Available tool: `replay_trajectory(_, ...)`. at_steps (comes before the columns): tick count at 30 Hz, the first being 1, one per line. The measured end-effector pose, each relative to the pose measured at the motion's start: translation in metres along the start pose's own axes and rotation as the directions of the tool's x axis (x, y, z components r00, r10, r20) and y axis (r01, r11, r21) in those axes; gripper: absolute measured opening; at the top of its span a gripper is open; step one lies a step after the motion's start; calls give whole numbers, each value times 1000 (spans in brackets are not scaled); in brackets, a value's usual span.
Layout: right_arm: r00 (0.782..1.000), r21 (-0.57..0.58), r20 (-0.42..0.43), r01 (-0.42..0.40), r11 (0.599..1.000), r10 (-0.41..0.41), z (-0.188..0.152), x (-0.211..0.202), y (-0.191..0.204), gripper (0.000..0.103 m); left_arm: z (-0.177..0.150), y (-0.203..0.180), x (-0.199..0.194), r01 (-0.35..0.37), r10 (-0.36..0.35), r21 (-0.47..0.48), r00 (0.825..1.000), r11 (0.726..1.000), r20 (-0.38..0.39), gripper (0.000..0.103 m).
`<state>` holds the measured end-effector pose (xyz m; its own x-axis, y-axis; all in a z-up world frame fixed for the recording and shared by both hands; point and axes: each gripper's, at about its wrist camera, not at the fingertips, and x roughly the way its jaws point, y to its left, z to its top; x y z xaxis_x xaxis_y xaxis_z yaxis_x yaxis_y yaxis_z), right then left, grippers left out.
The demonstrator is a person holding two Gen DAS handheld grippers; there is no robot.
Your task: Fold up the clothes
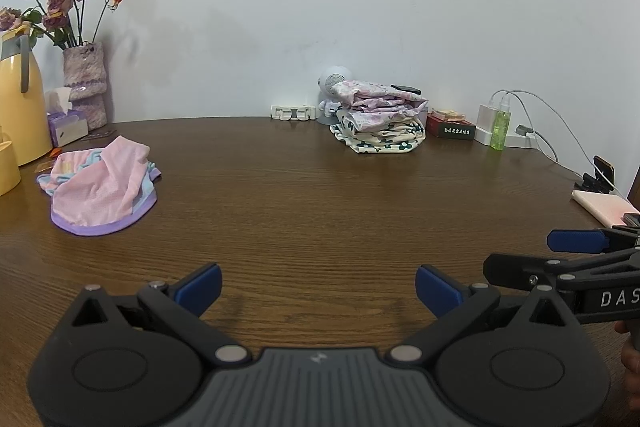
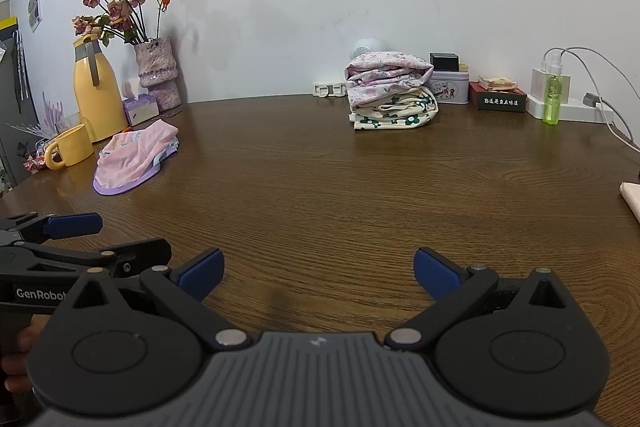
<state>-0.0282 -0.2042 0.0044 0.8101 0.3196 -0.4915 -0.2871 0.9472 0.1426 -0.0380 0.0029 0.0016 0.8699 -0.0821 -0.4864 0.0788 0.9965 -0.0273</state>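
Clearly, the pink garment (image 1: 102, 187) with its purple hem is the piece not yet folded; it lies crumpled near the left edge of the counter (image 1: 320, 195), just in front of the yellow thermos jug (image 1: 20, 107) and the tissue box (image 1: 68, 125). At the back edge, by the wall, stands a pile of folded clothes (image 1: 380, 119), a lilac flowered piece on top of a cream one with dark flowers.

Both tongs are released and hold nothing: the left tongs (image 1: 318, 287) and the right tongs (image 2: 318, 275) hover side by side over the bare wood at the near edge, well apart from the garment.

I judge the step in hand is to fetch this garment. To do it well, one should take it by the hem at two separated points, bring it to the free middle of the counter and spread it flat before any fold, keeping away from the yellow mug (image 2: 70, 147) and the vase of dried roses (image 2: 156, 75).

Which kind of garment it is I cannot tell, because it is bunched up. A pale flat object at the right edge is cut off by the frame.
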Motion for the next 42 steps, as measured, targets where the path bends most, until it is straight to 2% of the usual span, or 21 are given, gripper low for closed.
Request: replay_trajectory(42, 1000, -2, -3, -11, 1000, 11, 1, 0, 0, 103, -2, 2, 0, -1, 1, 2, 1000, 1000, -7, 103)
